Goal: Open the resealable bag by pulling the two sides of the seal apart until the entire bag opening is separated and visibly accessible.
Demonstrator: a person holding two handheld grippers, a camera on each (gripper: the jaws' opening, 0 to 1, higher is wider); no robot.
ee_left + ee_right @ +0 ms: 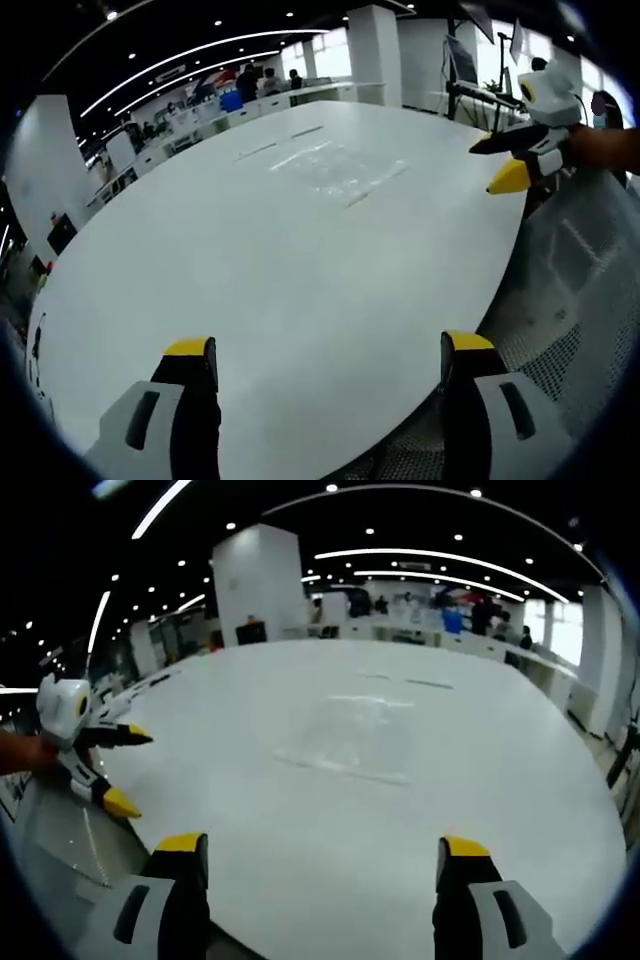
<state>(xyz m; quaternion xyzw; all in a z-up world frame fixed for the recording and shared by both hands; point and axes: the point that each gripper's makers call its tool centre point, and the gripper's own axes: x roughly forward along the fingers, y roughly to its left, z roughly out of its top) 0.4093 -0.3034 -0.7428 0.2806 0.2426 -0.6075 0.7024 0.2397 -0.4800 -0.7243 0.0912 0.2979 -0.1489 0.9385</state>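
Your left gripper [327,360] and right gripper [322,858] hover at the near edge of the white table [250,300], jaws spread wide and empty. Beyond them, well apart from both, the clear resealable bag [350,738] lies flat and untouched near the table's middle, its seal seemingly closed. You appear to be at the approach stage, with nothing grasped yet. Next, each gripper likely needs to reach in and pinch one side of the seal. Desks and people stand far behind.

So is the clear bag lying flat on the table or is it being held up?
Lying flat. The clear bag rests spread on the white table, with both grippers open and apart from it.
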